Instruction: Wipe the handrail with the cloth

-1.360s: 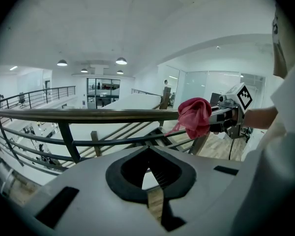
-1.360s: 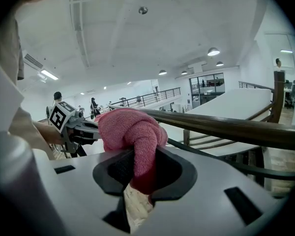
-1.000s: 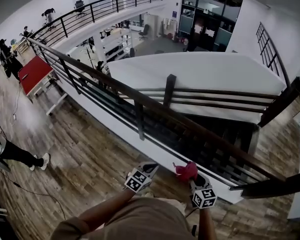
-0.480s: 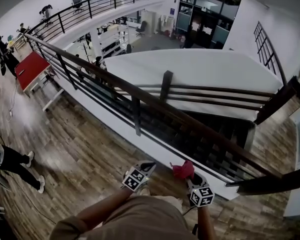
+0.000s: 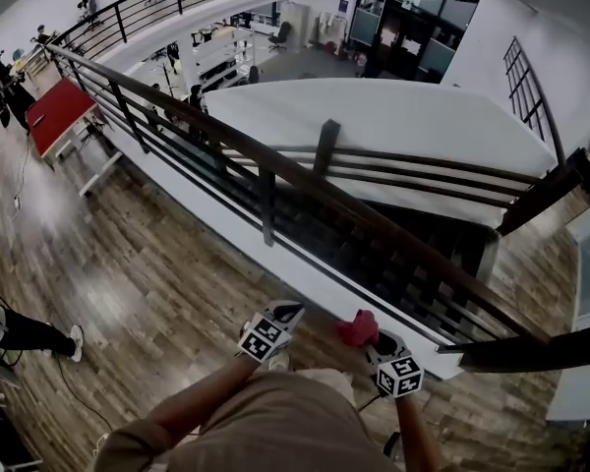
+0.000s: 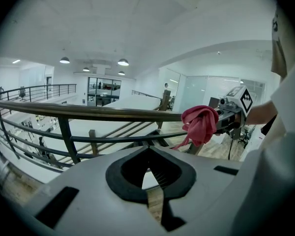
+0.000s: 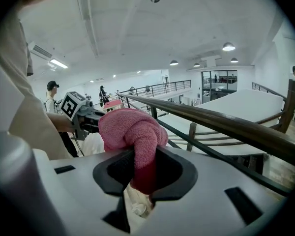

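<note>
right gripper barely shifted, cloth pinched between its jaws

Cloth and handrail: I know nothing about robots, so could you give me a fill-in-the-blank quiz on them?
The right gripper grips a ____ cloth.
The left gripper holds ____.
The cloth is not touching the brown ____.
Missing words: pink; nothing; handrail.

Wood-plank floor, red table, white walls, glazed offices, round ceiling lights
</note>
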Demonstrator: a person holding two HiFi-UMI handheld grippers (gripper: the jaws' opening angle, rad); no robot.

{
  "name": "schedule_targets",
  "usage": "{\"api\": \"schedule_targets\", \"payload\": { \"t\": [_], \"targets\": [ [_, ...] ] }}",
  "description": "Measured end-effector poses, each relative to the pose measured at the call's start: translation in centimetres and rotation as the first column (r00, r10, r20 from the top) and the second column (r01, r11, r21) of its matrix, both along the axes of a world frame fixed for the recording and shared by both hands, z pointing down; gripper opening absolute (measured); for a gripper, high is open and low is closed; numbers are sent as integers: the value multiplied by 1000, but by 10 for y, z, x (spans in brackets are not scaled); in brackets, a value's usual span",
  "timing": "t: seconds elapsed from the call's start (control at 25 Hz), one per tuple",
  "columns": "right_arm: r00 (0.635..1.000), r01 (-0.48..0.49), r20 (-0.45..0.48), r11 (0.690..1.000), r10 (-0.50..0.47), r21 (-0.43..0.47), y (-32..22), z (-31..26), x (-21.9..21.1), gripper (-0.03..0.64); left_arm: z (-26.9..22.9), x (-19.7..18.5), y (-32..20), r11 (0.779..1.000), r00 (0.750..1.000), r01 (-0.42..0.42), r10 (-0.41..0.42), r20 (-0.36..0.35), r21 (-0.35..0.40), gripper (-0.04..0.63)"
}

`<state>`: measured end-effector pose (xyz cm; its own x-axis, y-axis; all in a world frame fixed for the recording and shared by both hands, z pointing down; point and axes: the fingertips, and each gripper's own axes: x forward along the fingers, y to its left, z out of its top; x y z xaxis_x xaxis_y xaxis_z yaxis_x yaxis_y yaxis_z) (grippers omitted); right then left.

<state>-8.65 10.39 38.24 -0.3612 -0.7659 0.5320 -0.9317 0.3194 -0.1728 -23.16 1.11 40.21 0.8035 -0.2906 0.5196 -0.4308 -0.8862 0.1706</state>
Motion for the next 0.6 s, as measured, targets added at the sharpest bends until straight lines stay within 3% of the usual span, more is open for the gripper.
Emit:
{"api": "schedule_targets", "payload": {
  "t": [0.2,0.4,0.6],
  "targets": [
    [993,99,-66,995,-96,34,-36,-2,-2,100,-10,-12,-25,999,1000,13,-12,-19,51,17],
    [992,85,-96,996,-87,-28,-41,-3,4,100,-9,-2,-29,999,999,-47,47,-23,27,17],
    [989,88,-116,995,-92,-39,-28,0,19,100,-1,7,-11,998,998,-55,56,-21,14,17]
  ]
}}
